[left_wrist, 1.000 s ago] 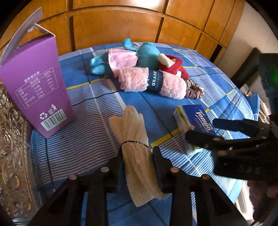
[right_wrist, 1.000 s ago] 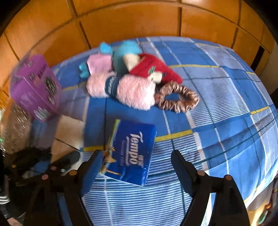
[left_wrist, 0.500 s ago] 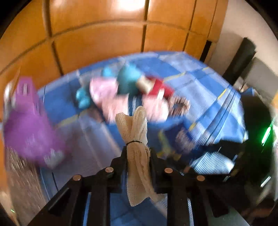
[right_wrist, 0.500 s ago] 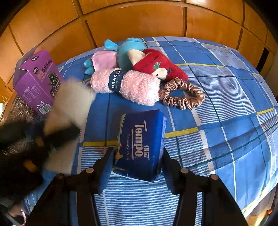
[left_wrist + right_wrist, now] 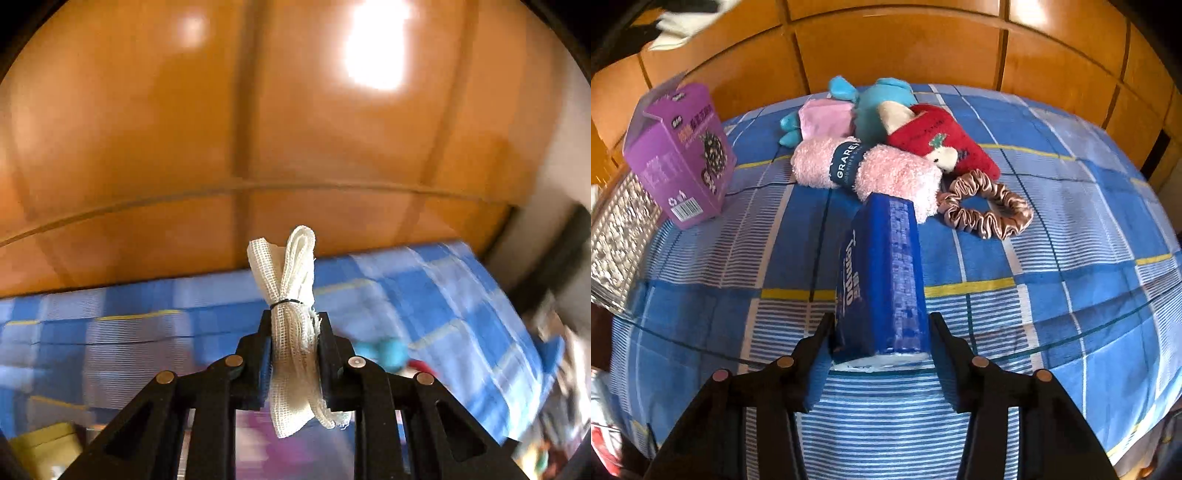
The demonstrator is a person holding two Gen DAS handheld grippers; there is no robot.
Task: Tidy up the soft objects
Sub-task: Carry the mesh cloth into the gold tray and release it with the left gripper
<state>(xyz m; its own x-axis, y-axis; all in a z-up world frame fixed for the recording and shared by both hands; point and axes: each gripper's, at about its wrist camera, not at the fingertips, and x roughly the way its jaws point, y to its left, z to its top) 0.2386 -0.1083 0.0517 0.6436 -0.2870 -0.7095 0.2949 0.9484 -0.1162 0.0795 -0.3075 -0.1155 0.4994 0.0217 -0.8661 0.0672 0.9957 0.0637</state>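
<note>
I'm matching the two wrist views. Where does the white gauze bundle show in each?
Left wrist: gauze bundle at centre, clamped in the left gripper.
Right wrist: blurred white scrap at the top left corner, probably the same bundle.
Shared landmark: the blue checked bedsheet.

Pretty clearly a bedroom in someone's home: everything sat on a bed with a blue checked sheet with yellow and white stripes [image 5: 1052, 295], backed by a glossy orange-brown panelled wooden headboard [image 5: 894, 48]. Lying around were a teal plush toy in a pink dress [image 5: 857, 107], a red stuffed toy [image 5: 934, 140], a rolled fluffy pink towel [image 5: 886, 173] and a satin brown scrunchie [image 5: 990, 210]. Ordinary household clutter, nothing workshop-like.
</note>
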